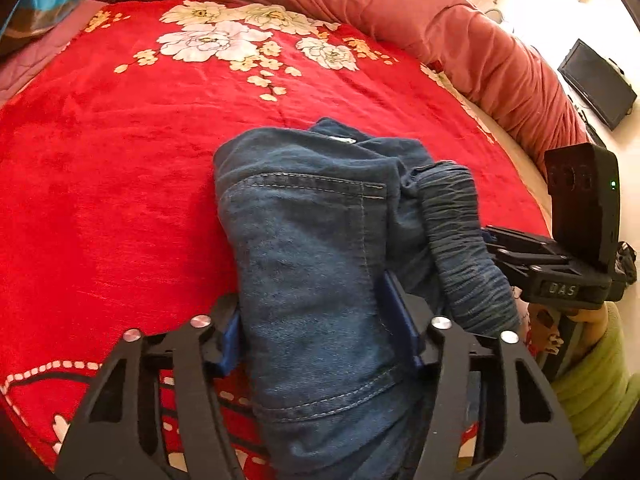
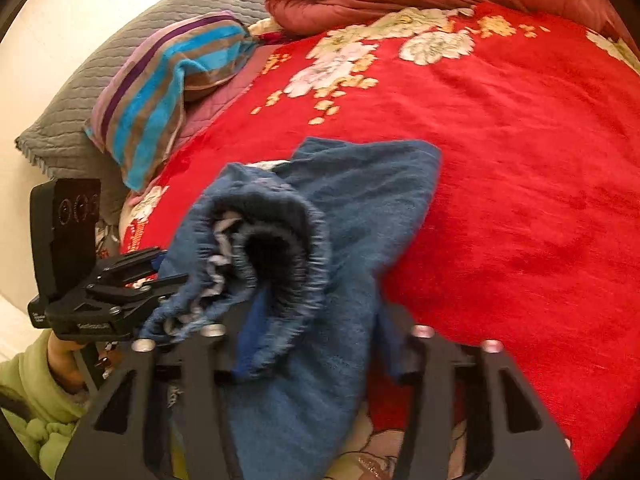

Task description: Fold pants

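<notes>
Blue denim pants (image 1: pixel 312 220) lie bunched on the red flowered bedspread (image 1: pixel 100 180). My left gripper (image 1: pixel 316 320) has its blue pads (image 1: pixel 230 344) pressed against both sides of a thick fold with a stitched pocket. In the right wrist view the pants (image 2: pixel 360 184) show a ribbed elastic opening (image 2: pixel 276 248). My right gripper (image 2: pixel 320 344) is shut on the cloth just below that opening, and the cloth hides most of its pads. Each gripper shows in the other's view: the right gripper (image 1: pixel 500 248) at the ribbed band, the left gripper (image 2: pixel 160 268) at the pants' left side.
A pink quilt (image 1: pixel 440 32) is heaped along the far side of the bed. A striped towel (image 2: pixel 160 92) and a grey quilted pad (image 2: pixel 120 52) lie at the bed's left end. A dark screen (image 1: pixel 596 84) stands beyond the bed. Green sleeves (image 2: pixel 36 392) hold the grippers.
</notes>
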A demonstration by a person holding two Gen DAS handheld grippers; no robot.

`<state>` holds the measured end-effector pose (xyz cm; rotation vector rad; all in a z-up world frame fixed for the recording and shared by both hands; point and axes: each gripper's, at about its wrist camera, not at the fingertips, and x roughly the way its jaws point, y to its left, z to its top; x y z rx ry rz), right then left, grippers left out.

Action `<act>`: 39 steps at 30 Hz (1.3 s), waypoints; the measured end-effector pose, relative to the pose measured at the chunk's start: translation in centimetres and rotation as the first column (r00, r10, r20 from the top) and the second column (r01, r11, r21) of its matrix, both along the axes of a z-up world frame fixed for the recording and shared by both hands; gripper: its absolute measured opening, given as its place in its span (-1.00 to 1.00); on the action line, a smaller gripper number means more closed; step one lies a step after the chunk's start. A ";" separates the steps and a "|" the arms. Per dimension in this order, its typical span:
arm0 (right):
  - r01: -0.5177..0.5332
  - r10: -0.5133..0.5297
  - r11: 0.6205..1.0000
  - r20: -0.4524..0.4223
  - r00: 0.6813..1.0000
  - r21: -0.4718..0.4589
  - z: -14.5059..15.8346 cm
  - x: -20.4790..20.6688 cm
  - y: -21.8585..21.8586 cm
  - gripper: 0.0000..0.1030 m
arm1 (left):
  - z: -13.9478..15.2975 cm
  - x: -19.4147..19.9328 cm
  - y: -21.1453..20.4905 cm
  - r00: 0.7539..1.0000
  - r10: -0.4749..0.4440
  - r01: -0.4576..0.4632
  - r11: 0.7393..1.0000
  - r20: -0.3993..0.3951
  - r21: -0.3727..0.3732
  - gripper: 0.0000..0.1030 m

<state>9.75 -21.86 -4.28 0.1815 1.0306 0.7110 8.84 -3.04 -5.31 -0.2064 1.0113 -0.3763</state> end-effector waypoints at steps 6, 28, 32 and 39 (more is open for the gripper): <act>-0.010 0.016 0.998 0.100 0.995 -0.057 2.1 -0.8 1.2 -0.62 | 1.0 0.0 -0.4 1.000 -0.008 0.008 1.000 0.010 0.005 -0.25; -0.008 0.028 0.995 0.198 0.980 -0.100 5.8 5.5 3.9 -0.63 | 5.1 5.8 1.5 0.995 0.061 -0.059 0.998 0.084 -0.027 -0.27; -0.003 0.025 0.994 0.199 0.980 -0.110 5.7 6.6 4.4 -0.63 | 5.3 6.5 1.7 0.993 0.070 -0.068 0.998 0.098 -0.016 -0.27; 0.011 0.019 0.989 0.201 0.979 -0.146 5.0 7.9 5.3 -0.62 | 4.5 7.6 2.1 0.992 0.085 -0.085 0.996 0.094 -0.002 -0.26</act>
